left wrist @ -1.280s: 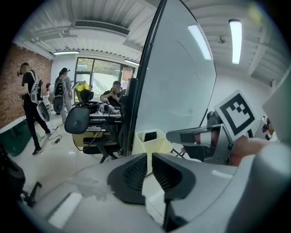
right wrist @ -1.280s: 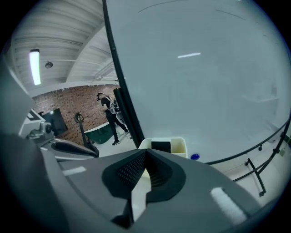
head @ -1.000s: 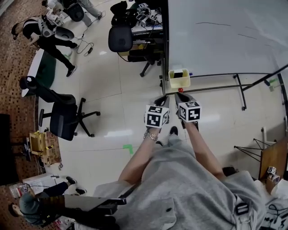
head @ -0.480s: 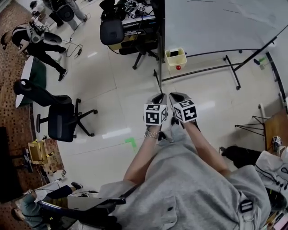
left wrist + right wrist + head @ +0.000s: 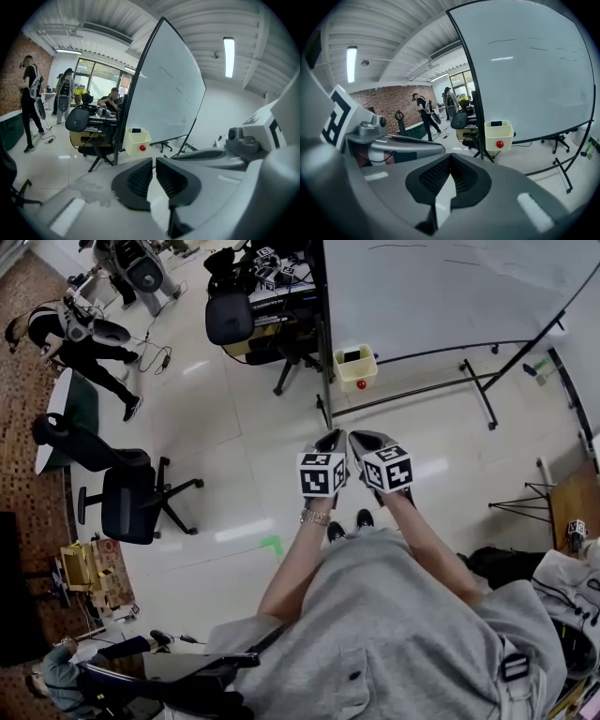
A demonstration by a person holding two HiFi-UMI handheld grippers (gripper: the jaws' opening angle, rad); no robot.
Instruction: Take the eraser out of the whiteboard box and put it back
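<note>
Leftmost in the head view, a standing person (image 5: 73, 326) is seen on the pale floor (image 5: 234, 456), and a black office chair (image 5: 124, 504) is placed nearer. Further along, a second black chair (image 5: 230, 317) is set against a cluttered desk (image 5: 272, 287) by the edge of the whiteboard (image 5: 441, 287).

At the centre, the left gripper (image 5: 330, 439) is held out over the floor and is pointed toward the board. In the left gripper view its jaws are drawn together but for a thin slit, and nothing is held between them.

Just to its right and beyond it, the pale yellow whiteboard box (image 5: 355, 369) is hung at the lower left corner of the whiteboard, well apart from both grippers. The black eraser (image 5: 352, 355) is lodged inside the box, with its top shown above the rim. A red round knob (image 5: 360, 384) is fixed on the box's front.

The right gripper (image 5: 364, 439) is held just beside the left one. In the right gripper view its jaws are pressed together at the tips, and nothing is gripped.
</note>
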